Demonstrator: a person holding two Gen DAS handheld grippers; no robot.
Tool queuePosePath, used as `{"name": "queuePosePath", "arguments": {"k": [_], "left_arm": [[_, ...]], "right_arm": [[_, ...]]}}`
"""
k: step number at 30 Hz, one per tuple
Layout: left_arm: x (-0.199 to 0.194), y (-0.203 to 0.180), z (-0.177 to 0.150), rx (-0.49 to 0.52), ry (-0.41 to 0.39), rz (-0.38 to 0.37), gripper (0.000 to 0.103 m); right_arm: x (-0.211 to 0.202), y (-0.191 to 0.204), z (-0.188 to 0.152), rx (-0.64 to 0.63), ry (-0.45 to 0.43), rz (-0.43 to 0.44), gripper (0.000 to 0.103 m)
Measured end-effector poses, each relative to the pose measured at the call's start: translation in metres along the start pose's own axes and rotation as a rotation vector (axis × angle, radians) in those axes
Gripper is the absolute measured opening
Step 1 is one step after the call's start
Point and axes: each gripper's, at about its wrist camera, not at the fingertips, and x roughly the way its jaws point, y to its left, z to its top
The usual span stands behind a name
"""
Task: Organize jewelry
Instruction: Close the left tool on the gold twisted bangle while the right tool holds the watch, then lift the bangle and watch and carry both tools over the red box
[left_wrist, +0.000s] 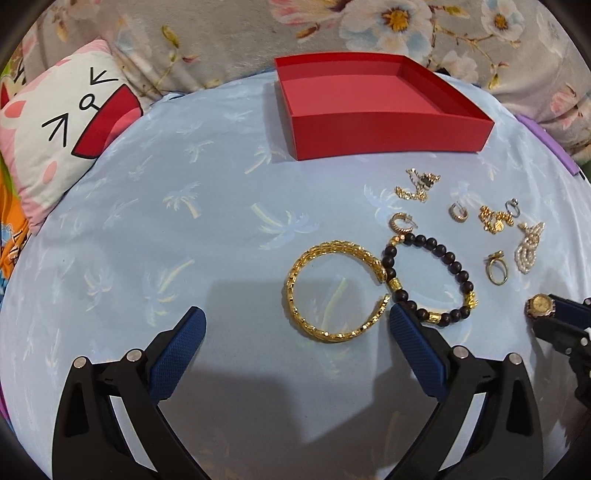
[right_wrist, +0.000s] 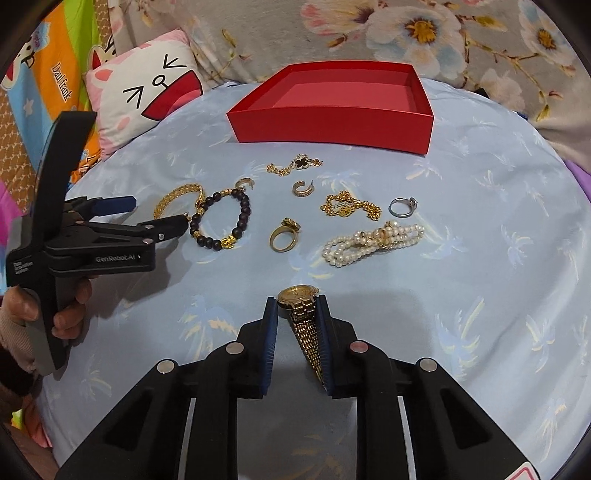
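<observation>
An empty red box (left_wrist: 384, 133) (right_wrist: 332, 122) stands at the far side of the blue cloth. Jewelry lies in front of it: a gold bangle (left_wrist: 325, 328) (right_wrist: 177, 195), a dark bead bracelet (left_wrist: 428, 251) (right_wrist: 243, 214), a pearl bracelet (right_wrist: 369, 243), gold chains (right_wrist: 351, 206), hoop earrings (right_wrist: 303, 189) and rings (right_wrist: 282, 236). My right gripper (right_wrist: 295, 310) is shut on a gold watch (right_wrist: 301, 310), held just above the cloth. My left gripper (left_wrist: 295, 325) (right_wrist: 159, 214) is open, its fingers either side of the gold bangle.
A cat-face pillow (left_wrist: 62, 136) (right_wrist: 147, 96) lies at the left edge of the cloth. Floral fabric (right_wrist: 480, 44) rises behind the box. The person's hand (right_wrist: 70, 314) holds the left gripper's handle.
</observation>
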Motion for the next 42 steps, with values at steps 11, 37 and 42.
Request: {"name": "queuePosePath", "arguments": {"k": [11, 37, 42], "left_arm": [[0.0, -0.007, 0.007, 0.043, -0.036, -0.095, 0.062], [-0.079, -0.013, 0.045, 0.022, -0.196, -0.161, 0.053], [-0.074, -0.015, 0.088, 0.028, -0.245, -0.149, 0.053]], "right_arm": [[0.001, -0.003, 0.001, 0.035, -0.003, 0.026, 0.019], [-0.04, -0.018, 0.053, 0.043, -0.111, 0.077, 0.018], [-0.046, -0.027, 0.102, 0.021, -0.172, 0.05, 0.018]]}}
